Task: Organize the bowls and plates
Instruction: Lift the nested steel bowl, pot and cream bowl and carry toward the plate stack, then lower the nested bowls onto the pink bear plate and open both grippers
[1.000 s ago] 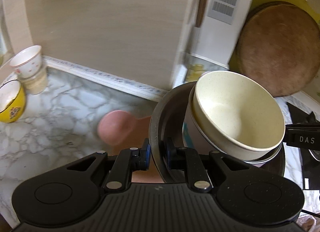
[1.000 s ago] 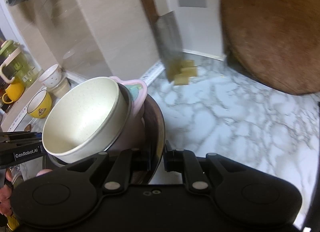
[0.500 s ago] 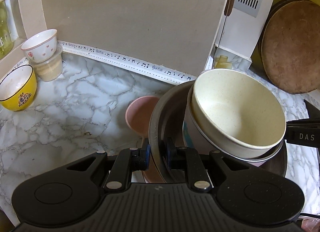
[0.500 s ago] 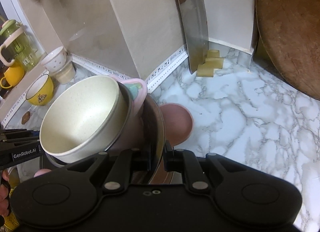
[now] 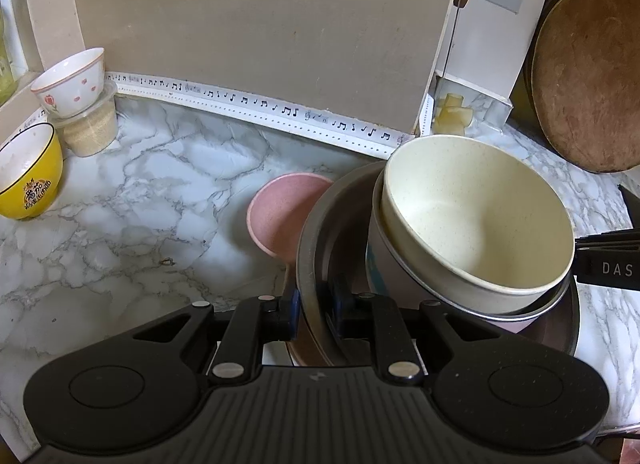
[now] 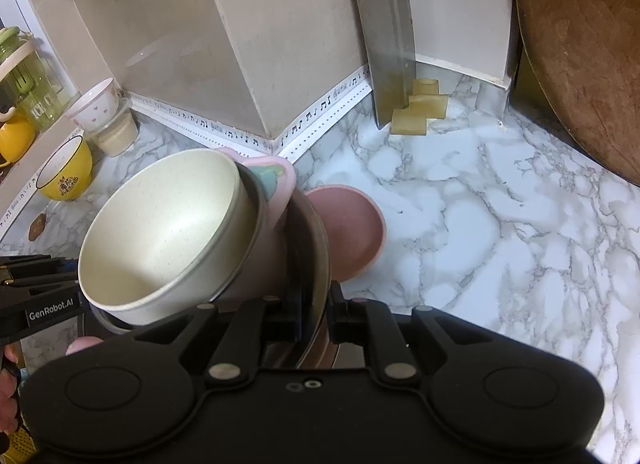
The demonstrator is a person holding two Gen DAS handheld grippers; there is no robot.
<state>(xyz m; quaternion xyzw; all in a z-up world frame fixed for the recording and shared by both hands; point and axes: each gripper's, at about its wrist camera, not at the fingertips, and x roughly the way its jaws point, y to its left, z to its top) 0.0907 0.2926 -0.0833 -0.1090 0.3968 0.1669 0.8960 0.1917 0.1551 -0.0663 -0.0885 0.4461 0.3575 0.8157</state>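
Showing in cream with fine speckling: top bowl [image 5: 476, 215]. Sitting in pale lilac with a teal patch: cup [image 6: 276, 179] beneath it. Gleaming dark brown inside a grey metal rim: plate [image 5: 316, 232]. Lying in dusty pink: small bowl [image 5: 280, 215]. Displaying white marble with grey veining: countertop [image 6: 500, 223]. Carrying black music notes on white: edging strip [image 5: 280, 109]. Glowing yellow with a black rim: bowl [image 5: 28, 179]. Wearing pink hearts on white: bowl [image 5: 72, 81]. Appearing reddish brown: round board [image 5: 588, 75].
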